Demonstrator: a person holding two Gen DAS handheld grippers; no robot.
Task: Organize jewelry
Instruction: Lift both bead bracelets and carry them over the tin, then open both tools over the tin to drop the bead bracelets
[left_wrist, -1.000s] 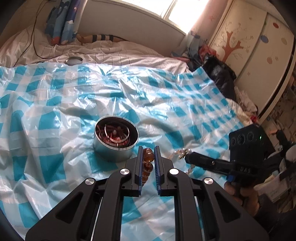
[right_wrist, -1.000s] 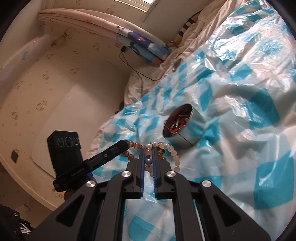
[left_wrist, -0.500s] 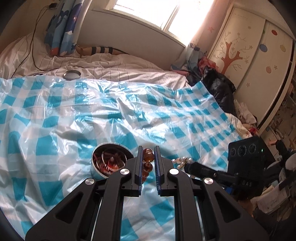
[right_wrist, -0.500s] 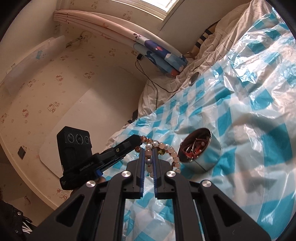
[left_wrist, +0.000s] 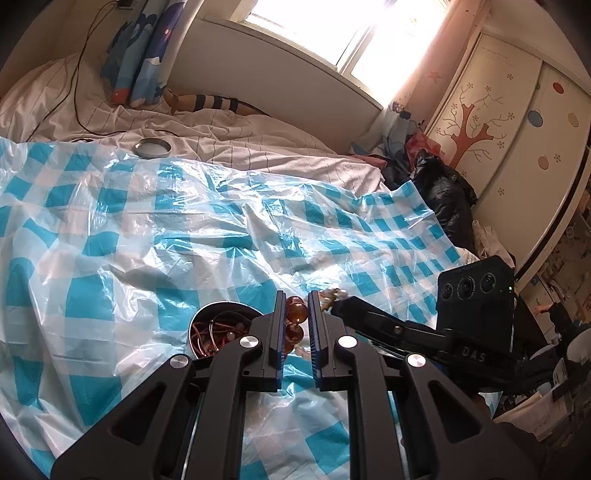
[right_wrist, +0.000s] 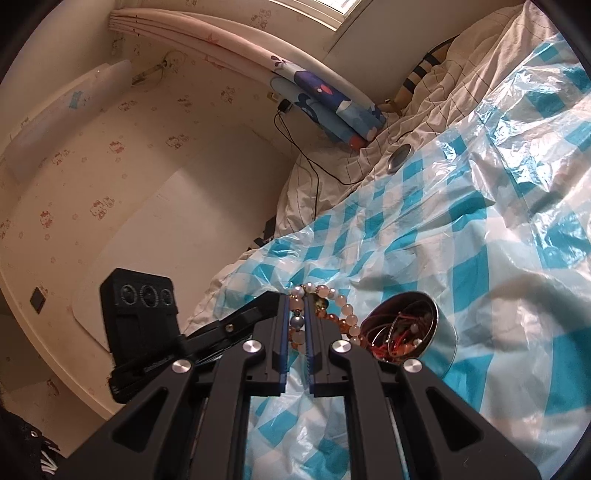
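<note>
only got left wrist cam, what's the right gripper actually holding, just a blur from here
Observer: The right gripper is shut on a pale bead bracelet; a grey-blue bead sits between its pads.
Operator: tangled with my amber one?
Observer: The amber beads lie right against the pale strand; I cannot tell whether they are tangled.
Operator: and the tin?
Observer: The tin is open, just right of the beads, with red cords and rings inside.

The crinkled blue-and-white checked plastic sheet lies bare across most of the bed, giving open passage ahead and to the left. The round open metal tin of jewellery sits just below the two black grippers, which crowd each other. A small round metal lid lies well apart on the far striped bedding.
</note>
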